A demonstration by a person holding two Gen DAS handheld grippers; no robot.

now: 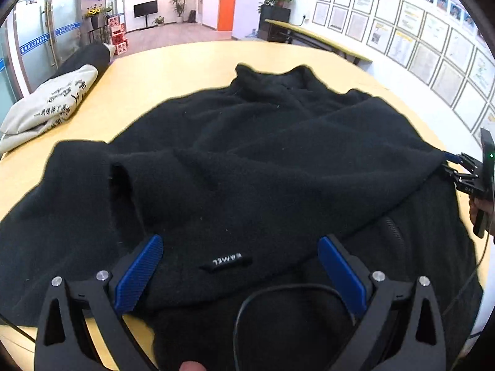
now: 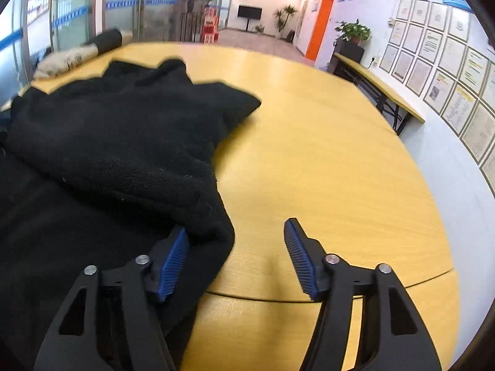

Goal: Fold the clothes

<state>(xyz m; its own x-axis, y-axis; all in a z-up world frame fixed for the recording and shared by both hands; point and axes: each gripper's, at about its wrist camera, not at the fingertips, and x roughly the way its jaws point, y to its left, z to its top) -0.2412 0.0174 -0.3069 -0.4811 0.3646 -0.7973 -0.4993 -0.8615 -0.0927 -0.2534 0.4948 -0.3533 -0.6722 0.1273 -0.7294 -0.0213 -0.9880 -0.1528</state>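
A black fleece garment [image 1: 247, 160] lies spread and partly folded on the yellow table [image 1: 173, 71], collar at the far end, a small woven label near its front edge. My left gripper [image 1: 241, 247] is open just above the garment's near hem, blue pads either side of the label. My right gripper [image 2: 236, 238] is open at the garment's right edge [image 2: 123, 142], its left pad touching the fabric fold, its right pad over bare table [image 2: 324, 142]. The right gripper also shows in the left wrist view [image 1: 464, 170] at the garment's right corner.
A folded beige garment with black lettering [image 1: 46, 108] and a dark one behind it lie at the table's far left; they also show in the right wrist view [image 2: 68, 58]. A side bench [image 2: 380, 89] stands by the wall with framed papers. A cable [image 1: 278, 296] loops near my left gripper.
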